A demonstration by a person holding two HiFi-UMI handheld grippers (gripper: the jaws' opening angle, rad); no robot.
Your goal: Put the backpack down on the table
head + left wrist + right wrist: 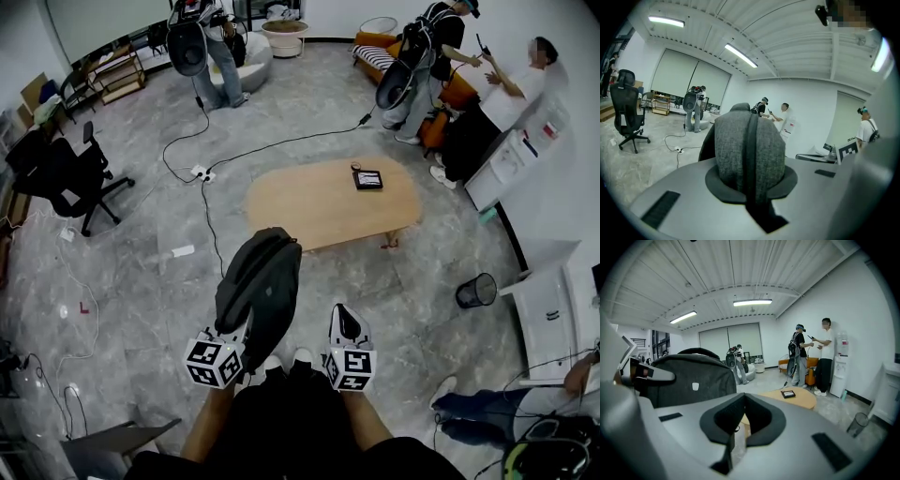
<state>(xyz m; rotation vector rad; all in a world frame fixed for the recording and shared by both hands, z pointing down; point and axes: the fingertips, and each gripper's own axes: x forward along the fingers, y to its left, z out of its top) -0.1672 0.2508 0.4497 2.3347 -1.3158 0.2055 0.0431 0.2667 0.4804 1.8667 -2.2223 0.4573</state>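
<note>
A dark grey backpack (260, 281) hangs in the air in front of me, short of the oval wooden table (319, 211). My left gripper (242, 326) is shut on it at its near end. In the left gripper view the grey fabric (750, 147) with a dark strap fills the gap between the jaws of the left gripper (752, 199). My right gripper (349, 321) is beside the bag on the right, apart from it and shut on nothing. The right gripper view looks past its own closed jaws (743, 425) to the backpack (689, 378) at left and the table (801, 400) ahead.
A flat black thing (367, 179) lies on the table's far right part. A mesh waste bin (476, 291) stands to the right, a black office chair (66, 178) to the left. Cables and a power strip (201, 172) cross the floor. People stand at the back by an orange sofa (375, 52).
</note>
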